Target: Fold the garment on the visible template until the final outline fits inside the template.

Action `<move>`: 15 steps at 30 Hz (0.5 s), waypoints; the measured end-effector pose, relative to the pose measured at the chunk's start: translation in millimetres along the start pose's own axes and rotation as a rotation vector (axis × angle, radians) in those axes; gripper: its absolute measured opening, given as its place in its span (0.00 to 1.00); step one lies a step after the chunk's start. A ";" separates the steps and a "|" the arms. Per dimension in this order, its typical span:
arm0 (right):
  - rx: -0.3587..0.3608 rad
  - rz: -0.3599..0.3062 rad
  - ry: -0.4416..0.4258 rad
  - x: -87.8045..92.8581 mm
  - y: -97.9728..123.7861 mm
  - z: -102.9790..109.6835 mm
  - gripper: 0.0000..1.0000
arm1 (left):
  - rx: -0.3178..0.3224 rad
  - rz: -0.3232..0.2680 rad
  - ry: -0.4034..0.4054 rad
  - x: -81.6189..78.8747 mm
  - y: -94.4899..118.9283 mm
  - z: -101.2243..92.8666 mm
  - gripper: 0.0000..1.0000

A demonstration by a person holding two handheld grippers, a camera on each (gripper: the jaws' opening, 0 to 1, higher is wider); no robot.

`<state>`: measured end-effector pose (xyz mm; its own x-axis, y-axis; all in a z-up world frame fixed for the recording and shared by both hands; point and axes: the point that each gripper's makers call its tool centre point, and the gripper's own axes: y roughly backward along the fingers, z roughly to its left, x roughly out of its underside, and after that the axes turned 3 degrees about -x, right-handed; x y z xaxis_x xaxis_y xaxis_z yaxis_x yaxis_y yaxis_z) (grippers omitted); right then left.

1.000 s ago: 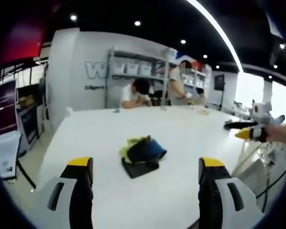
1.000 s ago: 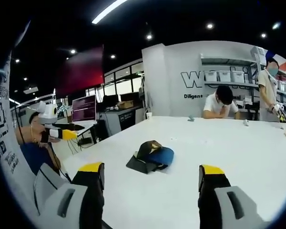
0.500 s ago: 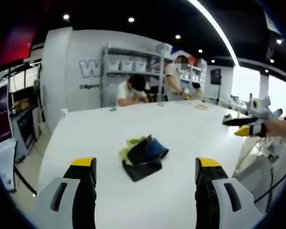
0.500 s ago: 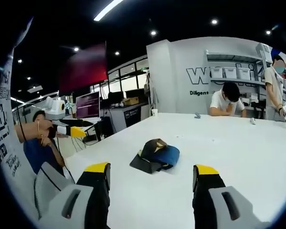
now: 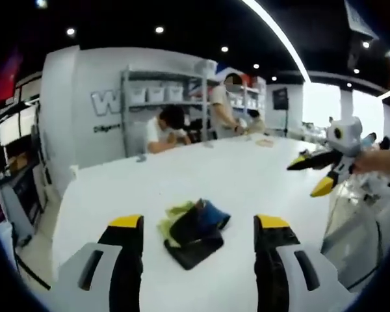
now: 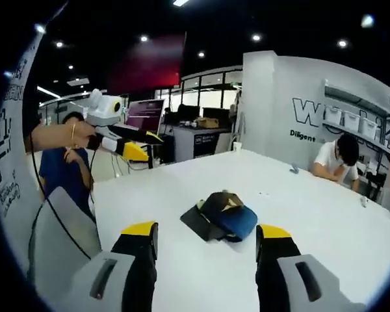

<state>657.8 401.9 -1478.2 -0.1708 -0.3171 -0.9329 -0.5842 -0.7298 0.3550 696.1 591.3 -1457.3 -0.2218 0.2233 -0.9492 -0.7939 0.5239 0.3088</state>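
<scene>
My 2 grippers, left gripper [image 5: 191, 224] and right gripper [image 6: 208, 233], hover above the white bench [image 5: 247, 175], fingers apart, holding nothing. The bunched garment [image 5: 194, 224] lies mid-bench on a dark template [image 5: 196, 248], framed between my fingers, probably for a grab.

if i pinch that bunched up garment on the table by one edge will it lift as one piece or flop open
Probably flop open: the garment lies in soft, uneven layers of blue, dark and yellow-green cloth, with nothing visibly holding them together. It looks light, so it should drag easily on the smooth white table rather than tip or roll. Both grippers are open and apart from it.
</scene>
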 end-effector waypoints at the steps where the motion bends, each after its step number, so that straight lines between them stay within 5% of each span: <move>1: -0.003 -0.001 0.004 -0.8 -1.4 -0.8 0.53 | 0.005 0.004 -0.015 -0.9 -2.6 -0.6 0.63; 15: -0.082 0.015 0.065 -6.8 -57.2 -24.4 0.41 | 0.087 0.090 -0.084 21.9 -55.9 16.6 0.57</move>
<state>711.8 431.0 -1490.7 -0.1254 -0.3653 -0.9224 -0.5146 -0.7710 0.3752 745.0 580.6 -1494.3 -0.2387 0.3388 -0.9101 -0.7198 0.5674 0.4000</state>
